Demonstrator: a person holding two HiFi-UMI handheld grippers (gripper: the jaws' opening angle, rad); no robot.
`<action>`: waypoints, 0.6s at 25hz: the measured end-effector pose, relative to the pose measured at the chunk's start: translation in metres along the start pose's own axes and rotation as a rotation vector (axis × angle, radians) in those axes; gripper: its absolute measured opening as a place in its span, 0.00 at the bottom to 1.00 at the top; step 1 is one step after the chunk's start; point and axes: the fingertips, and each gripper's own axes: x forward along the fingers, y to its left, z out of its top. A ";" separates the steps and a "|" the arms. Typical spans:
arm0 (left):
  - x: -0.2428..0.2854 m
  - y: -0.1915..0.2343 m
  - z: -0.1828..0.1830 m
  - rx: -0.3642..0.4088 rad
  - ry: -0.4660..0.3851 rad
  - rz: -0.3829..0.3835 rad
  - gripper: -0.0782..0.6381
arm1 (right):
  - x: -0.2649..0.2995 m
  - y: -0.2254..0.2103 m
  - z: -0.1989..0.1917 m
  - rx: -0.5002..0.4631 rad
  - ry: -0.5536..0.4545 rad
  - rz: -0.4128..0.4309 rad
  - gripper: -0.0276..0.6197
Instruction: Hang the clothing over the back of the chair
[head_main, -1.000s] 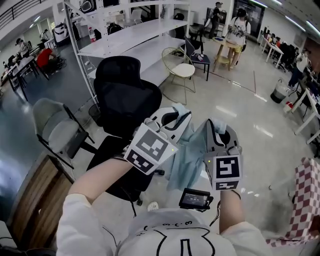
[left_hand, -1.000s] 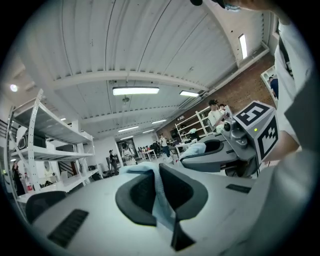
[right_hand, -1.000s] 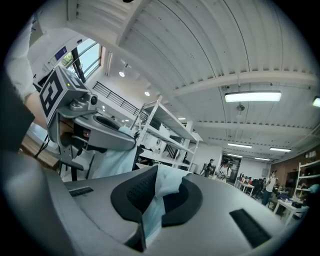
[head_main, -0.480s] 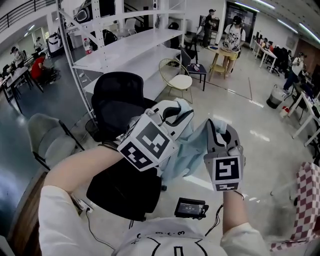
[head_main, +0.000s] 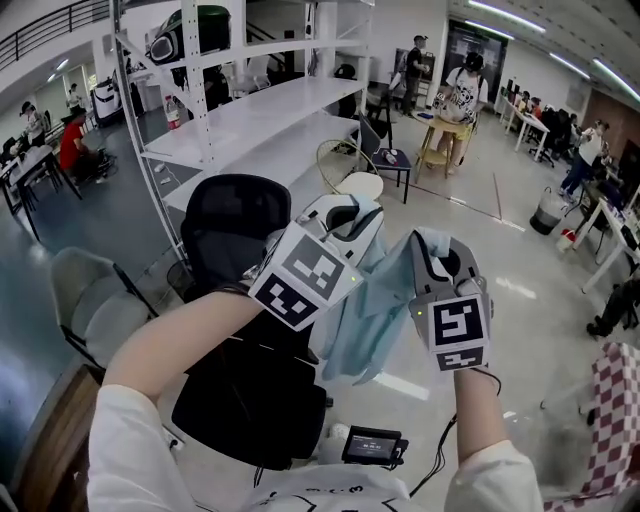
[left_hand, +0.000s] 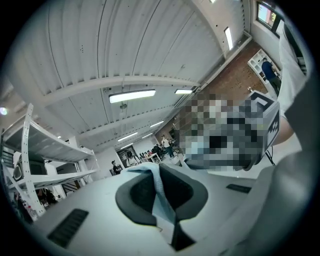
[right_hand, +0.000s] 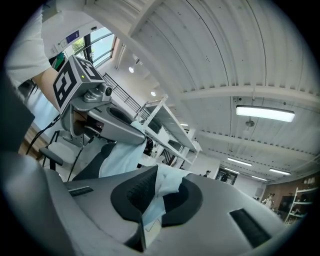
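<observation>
A light blue garment (head_main: 372, 310) hangs between my two grippers in the head view, held up at chest height. My left gripper (head_main: 352, 215) is shut on one upper edge of it; the cloth (left_hand: 161, 192) shows pinched between its dark pads. My right gripper (head_main: 438, 256) is shut on the other upper edge, with cloth (right_hand: 156, 197) bunched between its jaws. The black mesh office chair (head_main: 238, 225) stands just left of and below the garment, its backrest partly hidden behind my left gripper. From the right gripper view the left gripper (right_hand: 107, 120) holds the garment (right_hand: 120, 155) above the chair.
A white shelving rack (head_main: 240, 100) stands behind the chair. A grey chair (head_main: 85, 300) is at the left, a wire chair (head_main: 355, 180) behind. A small black device (head_main: 372, 445) lies on the floor near my feet. A checked cloth (head_main: 615, 420) is at the right. People stand far off.
Both grippers have risen and moved forward with the garment, which now hangs higher and closer to the black chair's backrest. The jaws stayed shut on the cloth.
</observation>
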 end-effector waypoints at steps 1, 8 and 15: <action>0.003 0.006 -0.001 -0.003 -0.004 -0.002 0.12 | 0.007 -0.002 0.000 0.002 0.001 0.000 0.06; 0.024 0.050 -0.016 -0.052 0.001 0.026 0.12 | 0.054 -0.014 0.000 -0.014 0.004 0.009 0.06; 0.053 0.101 -0.018 -0.125 -0.045 0.059 0.12 | 0.100 -0.039 0.013 -0.039 -0.021 -0.009 0.06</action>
